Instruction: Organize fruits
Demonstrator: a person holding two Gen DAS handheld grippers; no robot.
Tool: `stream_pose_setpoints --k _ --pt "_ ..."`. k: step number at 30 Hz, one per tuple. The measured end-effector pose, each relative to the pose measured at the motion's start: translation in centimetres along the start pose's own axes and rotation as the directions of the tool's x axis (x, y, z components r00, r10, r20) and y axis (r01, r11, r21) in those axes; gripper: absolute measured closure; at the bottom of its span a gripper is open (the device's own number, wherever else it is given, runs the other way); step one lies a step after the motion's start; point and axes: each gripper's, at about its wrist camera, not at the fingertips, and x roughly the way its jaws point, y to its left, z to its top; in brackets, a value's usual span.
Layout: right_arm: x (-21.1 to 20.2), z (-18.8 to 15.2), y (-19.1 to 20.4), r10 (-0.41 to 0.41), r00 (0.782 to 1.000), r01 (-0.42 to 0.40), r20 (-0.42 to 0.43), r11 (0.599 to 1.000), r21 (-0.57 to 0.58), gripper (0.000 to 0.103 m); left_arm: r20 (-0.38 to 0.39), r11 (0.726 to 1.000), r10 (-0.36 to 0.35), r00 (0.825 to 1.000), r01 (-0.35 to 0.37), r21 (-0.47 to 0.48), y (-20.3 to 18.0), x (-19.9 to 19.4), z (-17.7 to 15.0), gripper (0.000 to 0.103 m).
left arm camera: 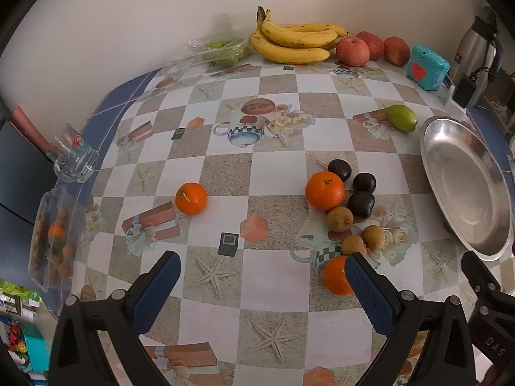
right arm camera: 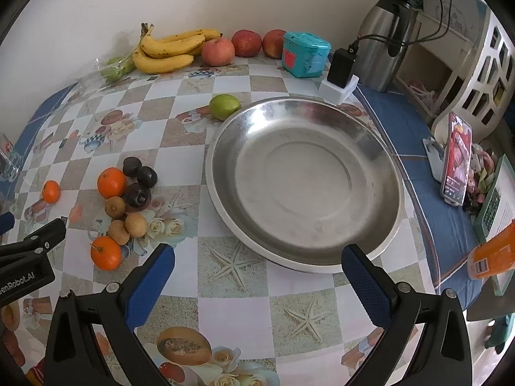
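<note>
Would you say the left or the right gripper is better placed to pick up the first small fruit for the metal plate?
Probably the left. The open left gripper has the nearest orange right at its right fingertip, while the open right gripper faces the empty metal plate, with the fruit off to its left.

The bench [left arm camera: 276, 276] is covered in grey and white squares with starfish and teapot pictures. Yellow bananas [left arm camera: 289, 40], red apples [left arm camera: 370, 46], orange oranges [left arm camera: 324, 190], dark plums [left arm camera: 360, 204] and a silver plate [right arm camera: 305, 177] are seen.
</note>
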Motion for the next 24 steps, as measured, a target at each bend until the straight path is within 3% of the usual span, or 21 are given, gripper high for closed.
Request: stream_pose_setpoints --k 24 --pt "0.5 0.2 1.3 -0.065 0.998 0.065 0.000 0.997 -0.045 0.000 0.010 0.999 -0.047 0.999 0.047 -0.021 0.9 -0.2 -0.1 0.000"
